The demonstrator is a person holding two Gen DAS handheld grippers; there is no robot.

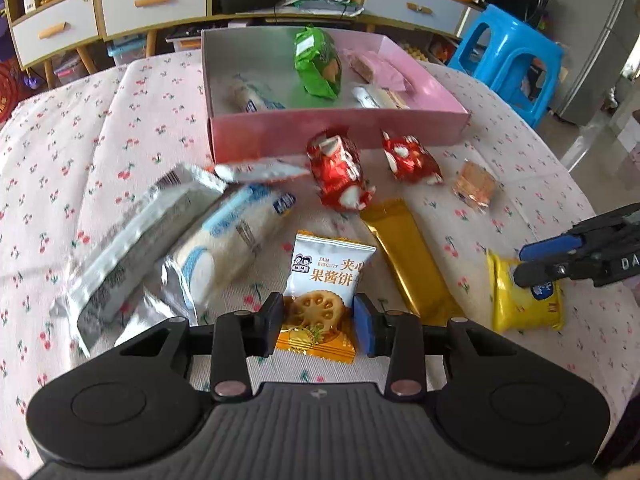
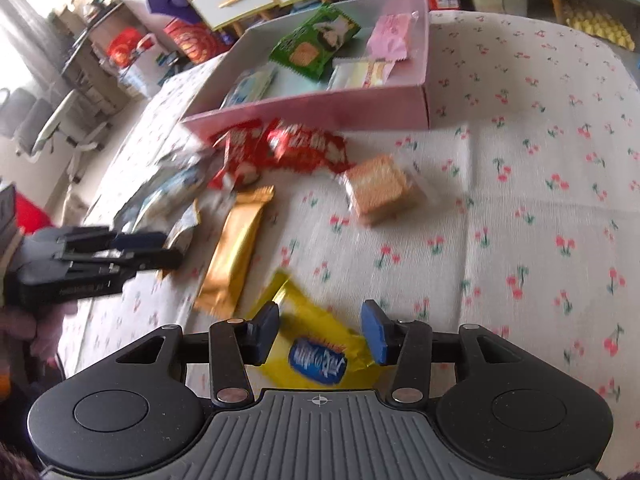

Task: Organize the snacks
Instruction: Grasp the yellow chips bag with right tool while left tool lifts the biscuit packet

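We see our left tongs (image 1: 318, 322) clenched on the jam biscuit packet (image 1: 326, 280), both pads pressed against its lower sides where it lies on the cherry-print bench (image 1: 80, 152). Our right tongs (image 2: 320, 332) straddle the yellow snack packet (image 2: 316, 344); the dark pad touches its edge, but we cannot tell whether the blue pad presses it. A gold bar (image 1: 408, 256) lies between the two packets. Beyond it sit two red packets (image 1: 340, 172), a clear-wrapped wafer (image 1: 474, 186) and some white pouches (image 1: 224, 248) to the left. The pink box (image 1: 340, 132) stands at the far side, already holding a green packet (image 1: 318, 62), a pink one (image 1: 380, 68) and some pale ones.
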